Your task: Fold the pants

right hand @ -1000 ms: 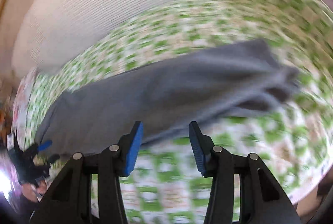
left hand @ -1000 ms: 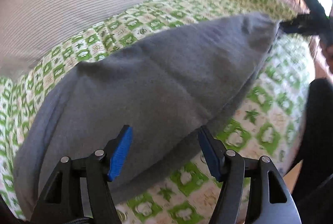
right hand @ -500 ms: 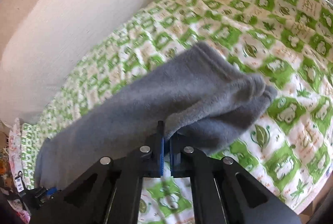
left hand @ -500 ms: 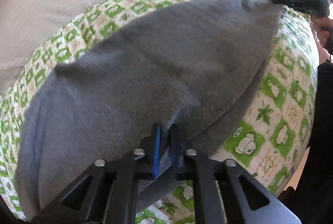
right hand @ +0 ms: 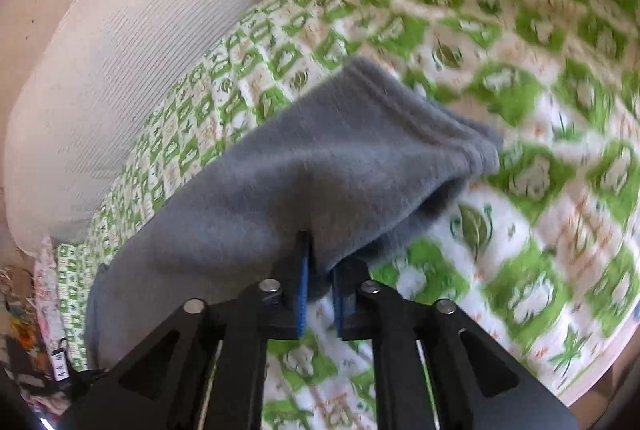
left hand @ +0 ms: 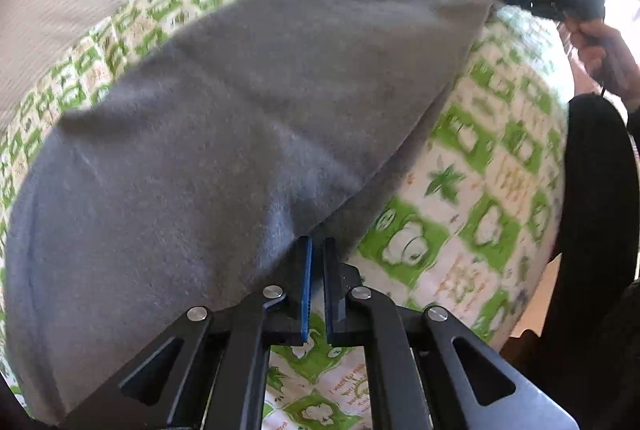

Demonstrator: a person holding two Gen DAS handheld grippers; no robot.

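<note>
Bed (left hand: 472, 214) with green-and-white checked cover; cream ribbed cushion (right hand: 132, 42) along its far side. Grey fleece pants (left hand: 240, 118) lie lengthwise on the cover, doubled leg over leg. Left claw (left hand: 316, 250) pinched narrow on the near edge at the wide end, fabric between the blue pads. Right claw (right hand: 318, 262) closed on the cuff end, cloth draped over the tips so the exact grip point is hidden. In the left view the right claw shows small and blurred at top right, hand behind it. Both views motion-smeared; the waistband is cut off by the frame. Versus a second ago: both claws were spread and clear of the cloth, now both clamp it, edges raised off the cover
</note>
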